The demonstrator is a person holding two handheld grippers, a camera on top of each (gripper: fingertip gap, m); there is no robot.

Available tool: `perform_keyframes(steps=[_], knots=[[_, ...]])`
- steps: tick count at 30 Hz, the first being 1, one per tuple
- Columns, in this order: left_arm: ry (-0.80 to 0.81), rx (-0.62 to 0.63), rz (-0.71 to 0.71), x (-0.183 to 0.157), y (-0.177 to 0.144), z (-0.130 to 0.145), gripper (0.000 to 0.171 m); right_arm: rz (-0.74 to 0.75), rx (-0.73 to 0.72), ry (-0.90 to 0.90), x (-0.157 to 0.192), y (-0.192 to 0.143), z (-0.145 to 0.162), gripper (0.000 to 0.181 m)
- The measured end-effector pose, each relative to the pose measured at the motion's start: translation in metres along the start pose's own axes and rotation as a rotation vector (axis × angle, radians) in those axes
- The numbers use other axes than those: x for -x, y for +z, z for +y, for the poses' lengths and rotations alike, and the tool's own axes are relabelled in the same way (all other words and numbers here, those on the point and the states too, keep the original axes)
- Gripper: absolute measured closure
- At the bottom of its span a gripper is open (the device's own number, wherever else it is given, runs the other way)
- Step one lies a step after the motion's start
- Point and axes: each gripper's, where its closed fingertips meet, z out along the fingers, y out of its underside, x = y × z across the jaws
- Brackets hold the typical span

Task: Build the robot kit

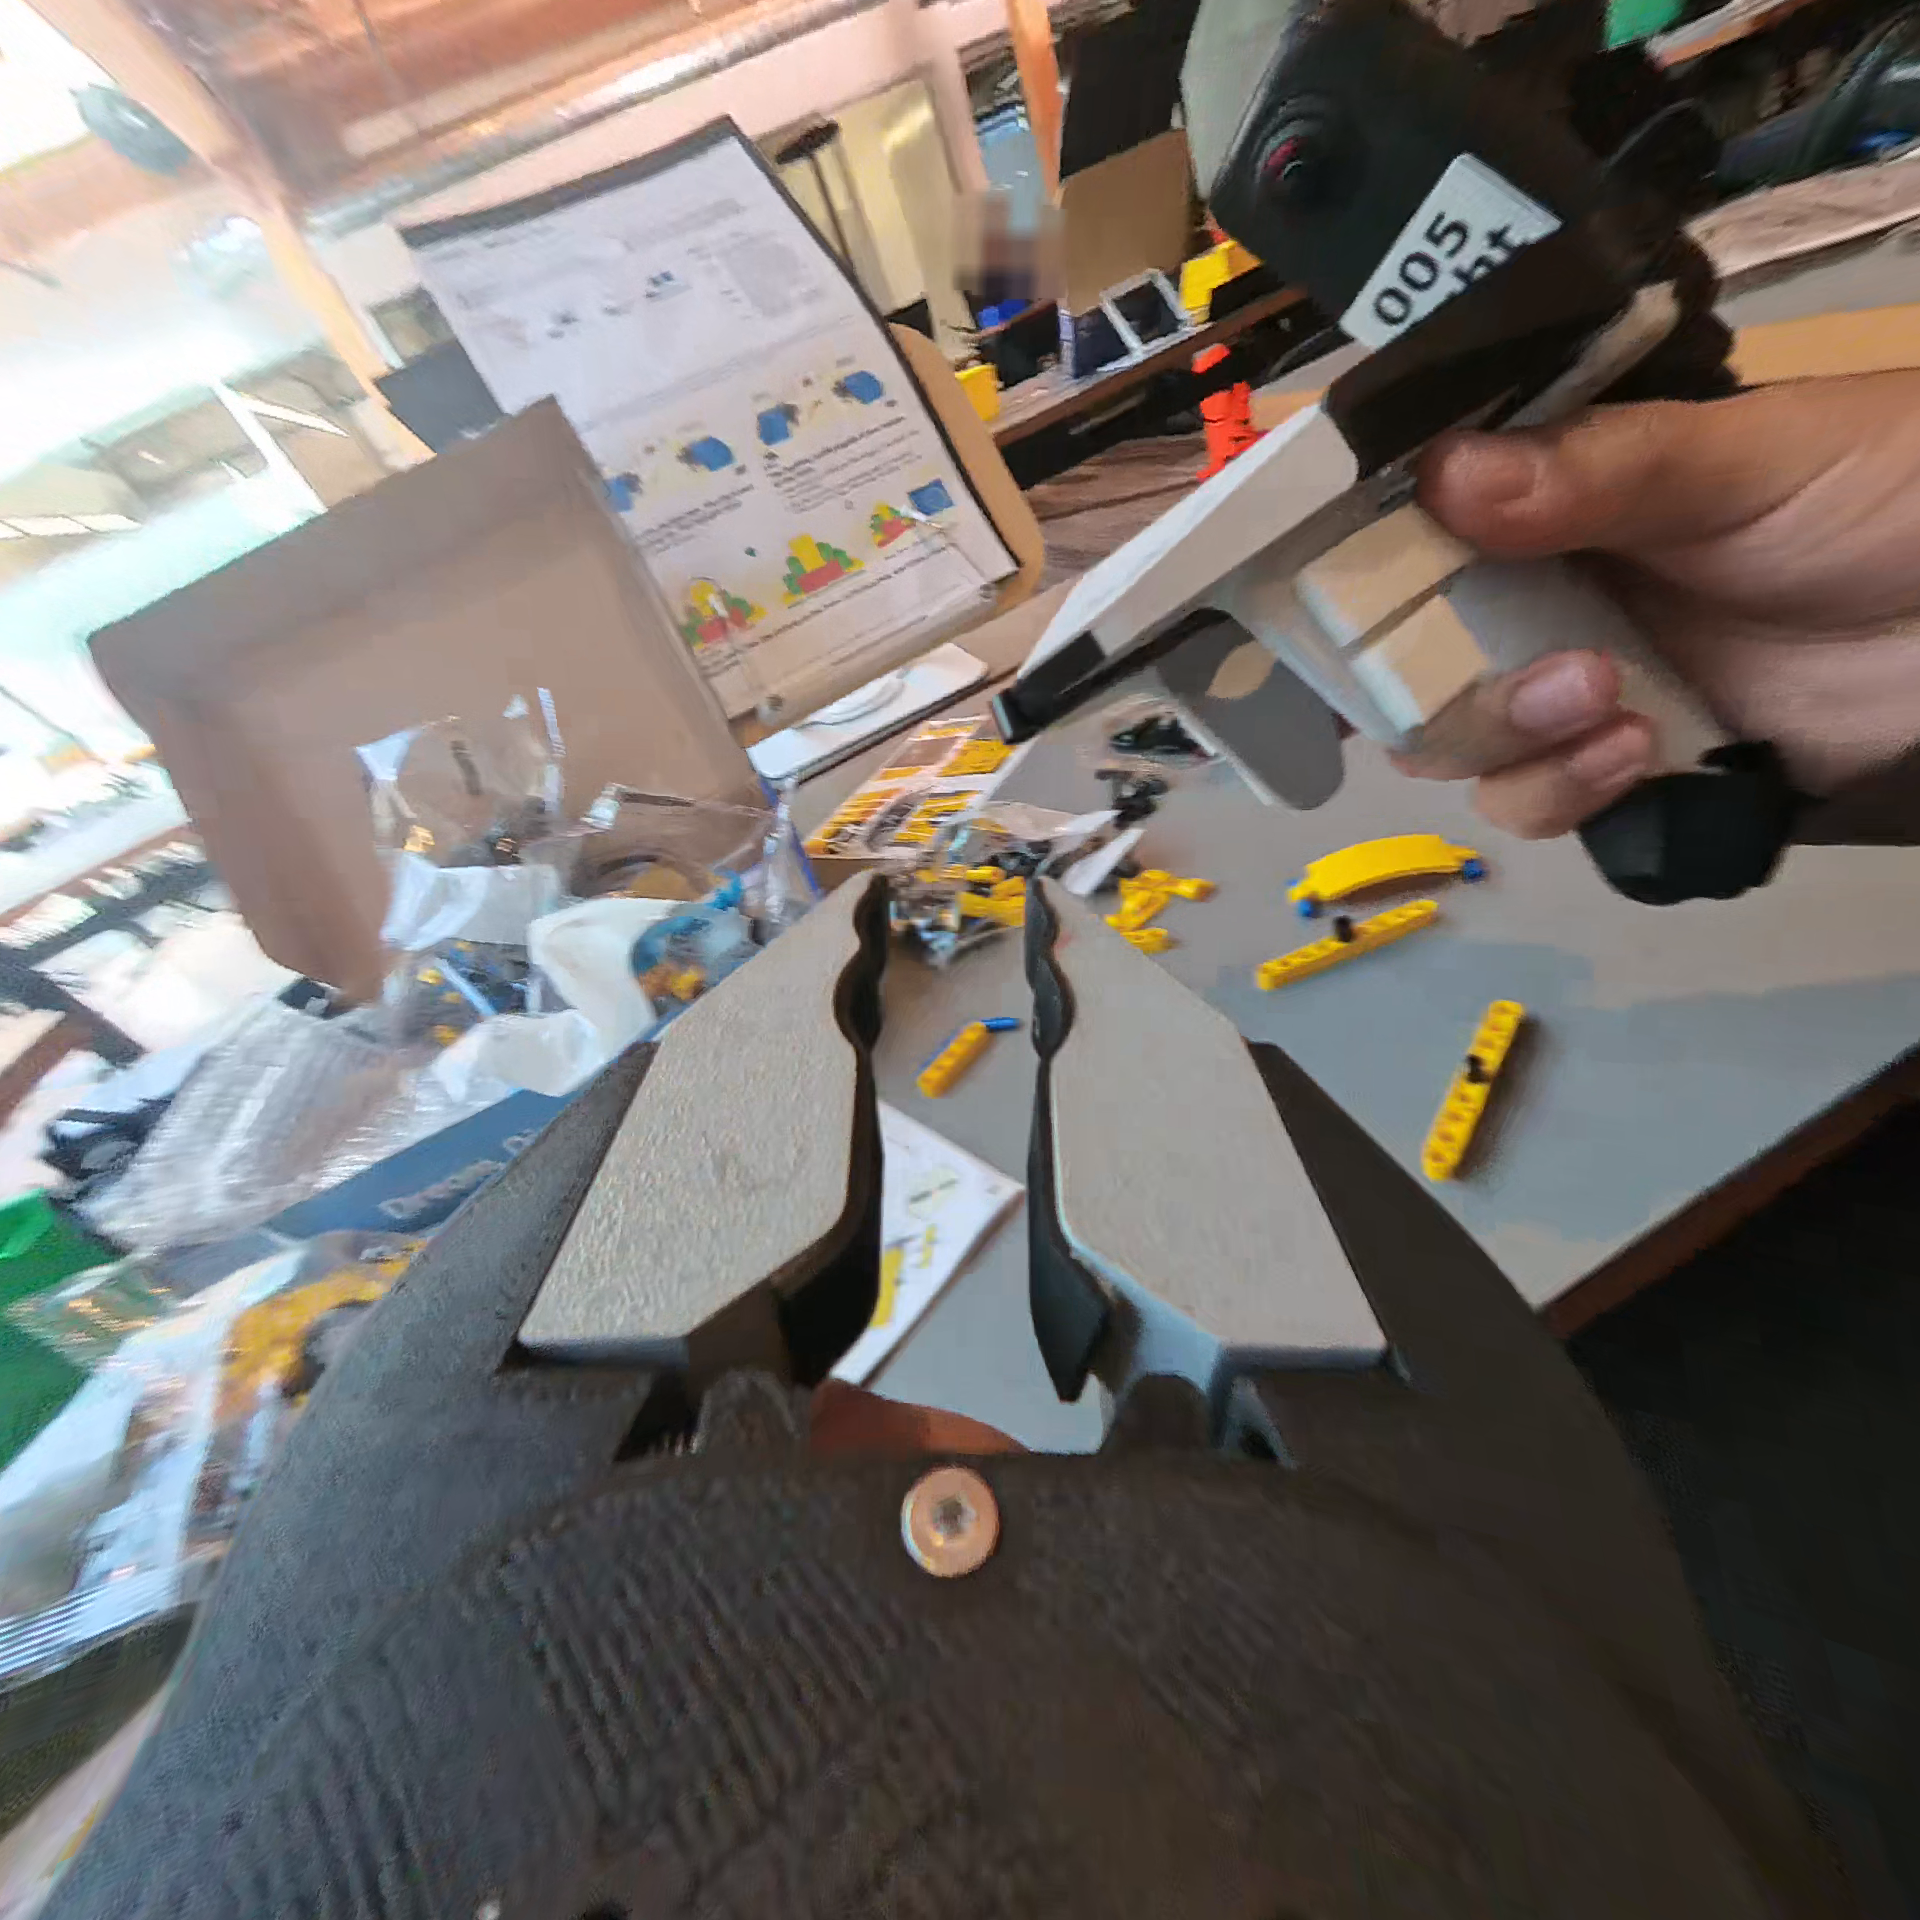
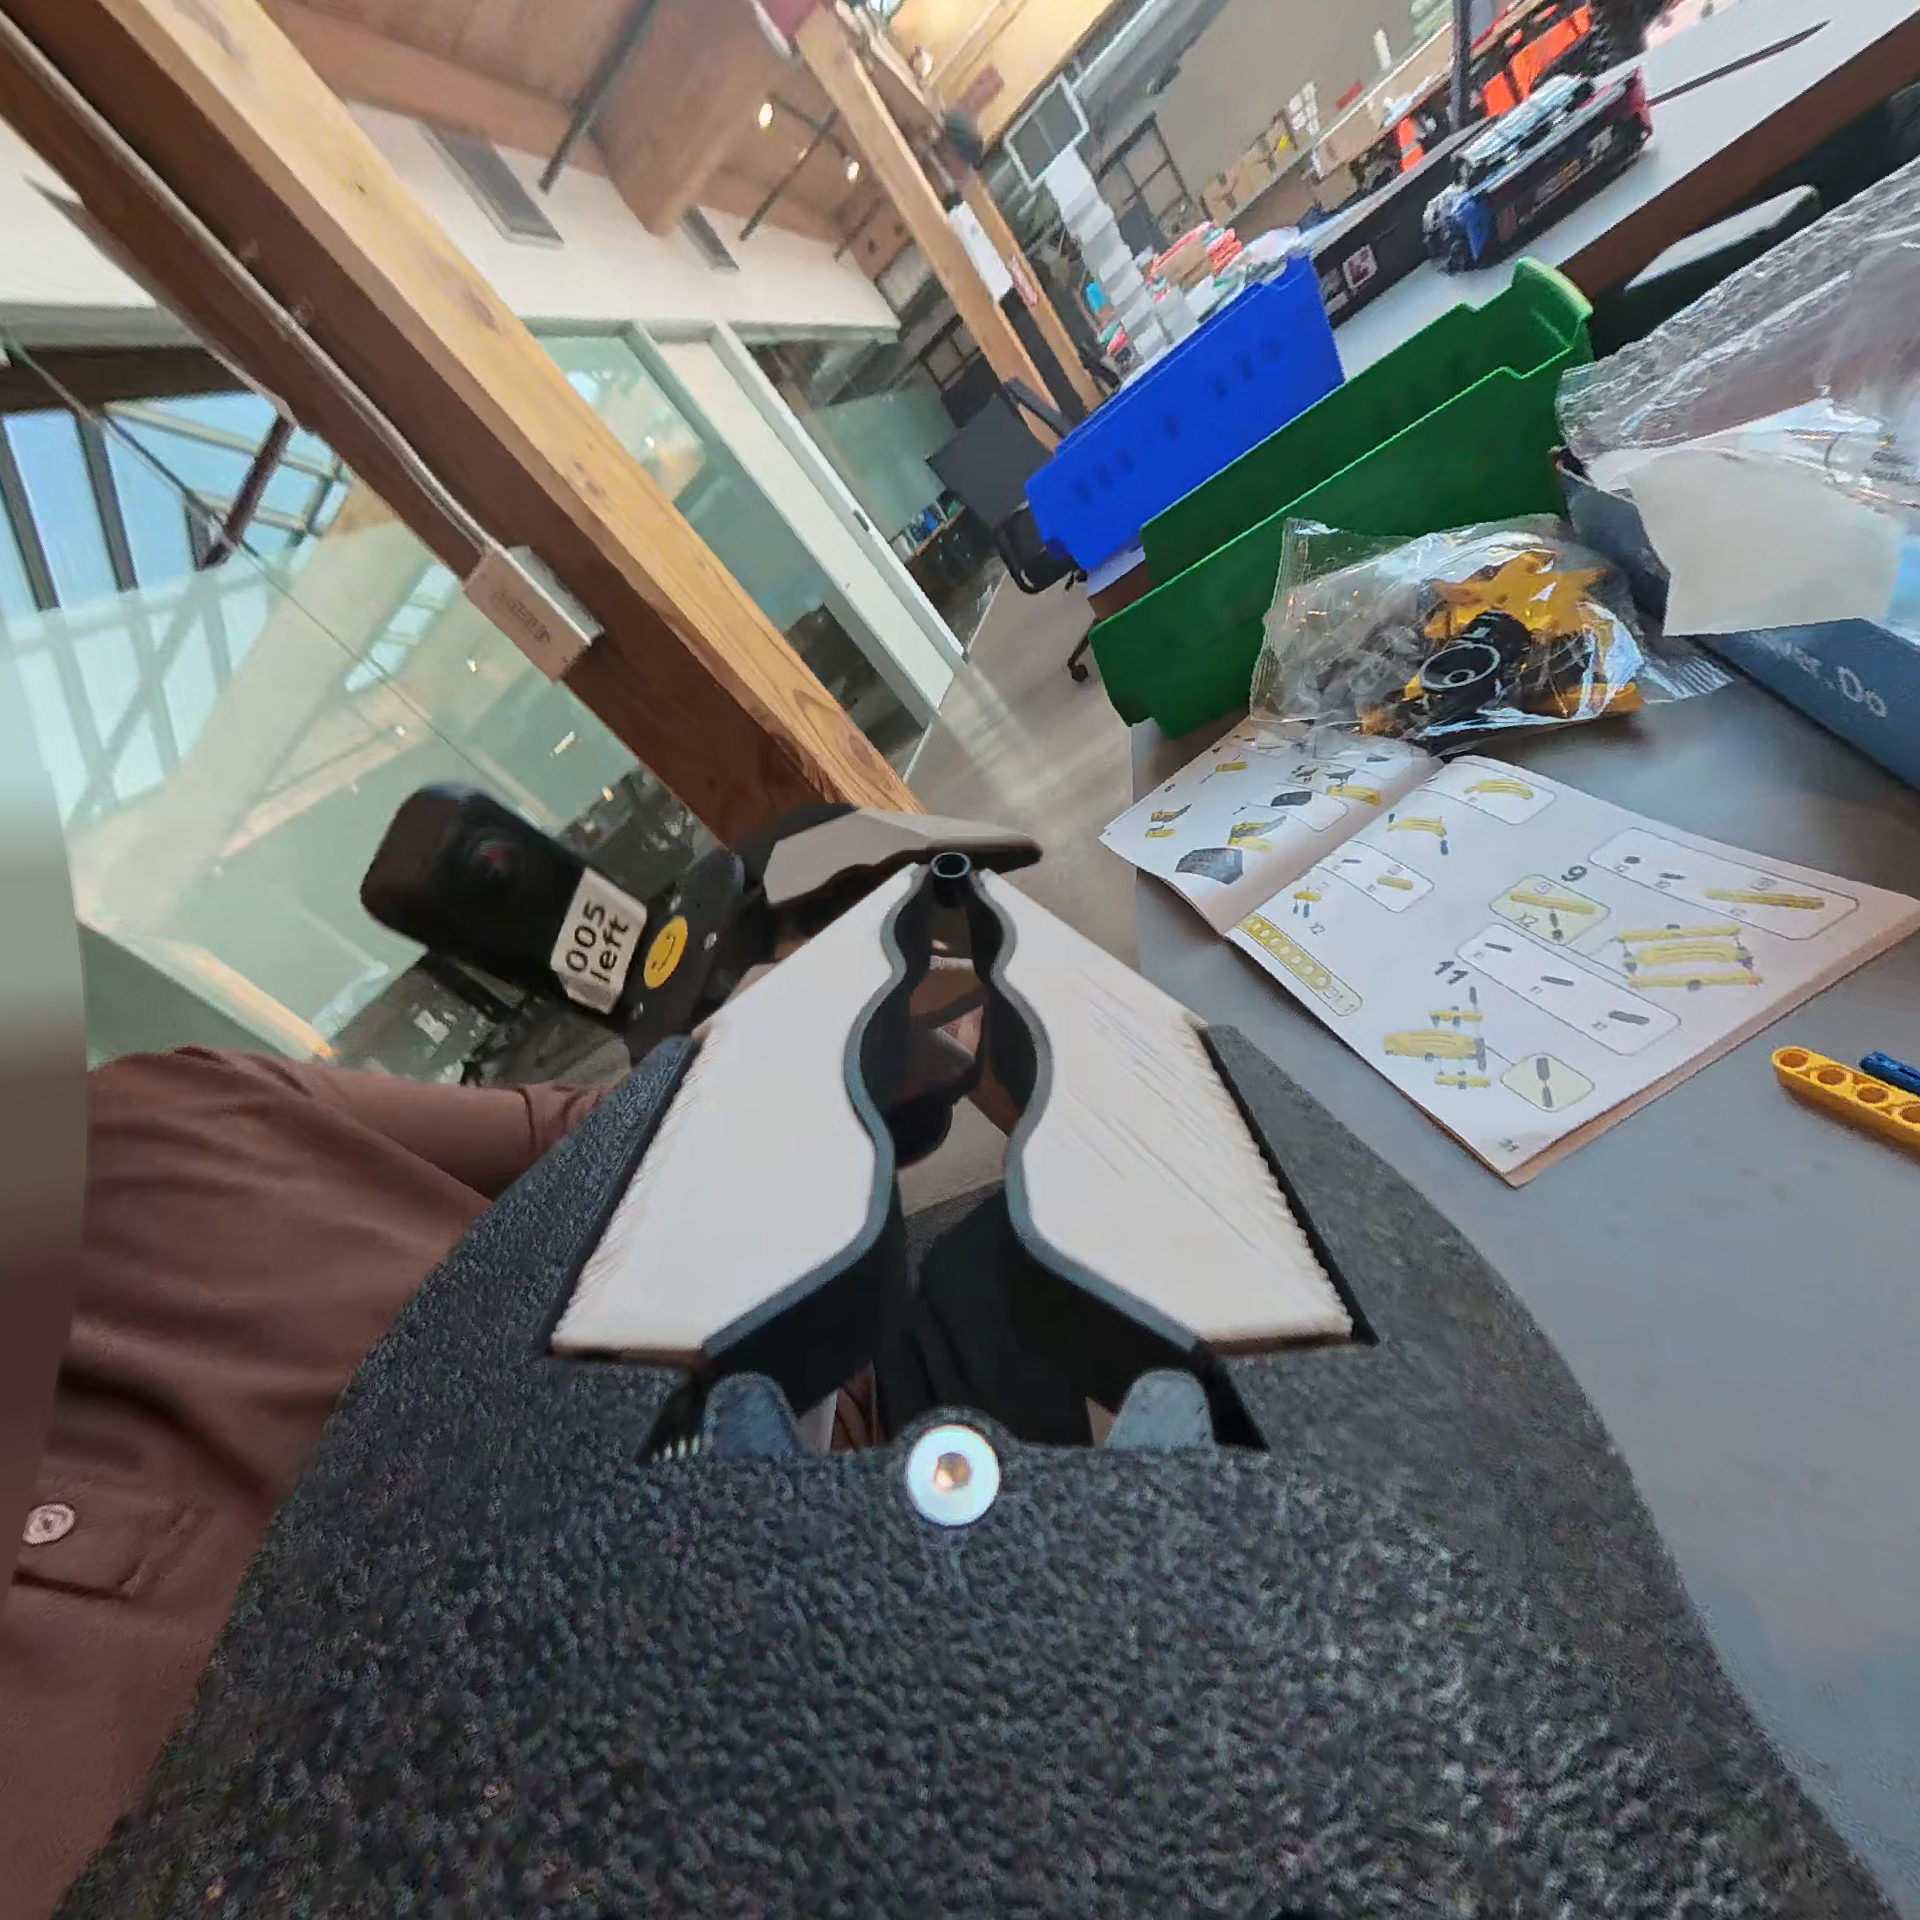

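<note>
Two hand-held grippers are up off the tabletop [image 1: 1558, 1039], and only one has anything in it. The right gripper [image 2: 951, 868] is clenched on a small black pin [image 2: 950, 865], a short tube pinched at the very tips of the fingers [image 2: 1101, 1049] with its open end showing toward the camera, so its long axis runs roughly along the fingers. Seen from the left side, that same gripper sits in a person's hand [image 1: 1683, 582], raised above the far right part of the tabletop.

The left gripper [image 1: 956, 914] is released, its fingers [image 1: 769, 1132] parted with a clear gap and nothing between them. From the right wrist view the left gripper shows just beyond the pin, close to the right fingertips but not touching them as far as I can tell; the pin lies between the two tools, nearer the right one, which already holds it.

Taking the open instruction booklet [image 2: 1475, 935] as the landmark: a clear bag of yellow and black parts [image 2: 1455, 644] lies just behind it, a green bin [image 2: 1351, 540] and a blue bin [image 2: 1195, 416] farther behind, and a yellow beam [image 2: 1849, 1096] just to its right. Below the left fingers lie several more yellow beams [image 1: 1475, 1091], a curved yellow piece [image 1: 1382, 862], crumpled plastic bags [image 1: 499, 831] and an upright printed sheet [image 1: 727, 416].
</note>
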Motion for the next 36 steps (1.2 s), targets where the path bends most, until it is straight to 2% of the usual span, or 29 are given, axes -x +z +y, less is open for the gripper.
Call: perform_keyframes(steps=[4,8,9,10,14,16,23,30,34,36], knots=[[0.11,-0.064,-0.093,0.001,-0.004,-0.011,0.154,-0.016,-0.102,0.097,0.0,0.003,-0.006,0.176],[0.118,-0.067,-0.105,-0.002,-0.005,-0.013,0.151,-0.035,-0.072,0.106,0.005,0.016,0.007,0.176],[0.116,-0.069,-0.106,-0.001,-0.005,-0.013,0.153,-0.042,-0.064,0.108,0.007,0.018,0.009,0.176],[0.119,-0.075,-0.098,-0.002,-0.005,-0.013,0.164,-0.05,-0.055,0.11,0.008,0.021,0.012,0.175],[0.129,-0.071,-0.089,-0.001,-0.007,-0.012,0.169,-0.037,-0.046,0.086,0.007,0.021,0.013,0.176],[0.131,-0.073,-0.089,-0.002,-0.006,-0.012,0.164,-0.001,-0.03,0.054,0.004,0.02,0.014,0.176],[0.173,-0.066,-0.071,-0.004,-0.006,-0.01,0.168,-0.001,-0.023,0.057,0.003,0.019,0.015,0.175],[0.315,-0.023,0.07,-0.013,-0.007,-0.004,0.171,0.002,0.1,0.033,0.004,0.012,0.024,0.175],[0.287,-0.015,0.032,-0.009,-0.005,-0.003,0.171,0.022,0.065,0.034,0.001,0.014,0.022,0.175],[0.277,-0.019,0.003,-0.007,-0.005,-0.004,0.163,0.017,0.049,0.057,0.0,0.015,0.021,0.176]])
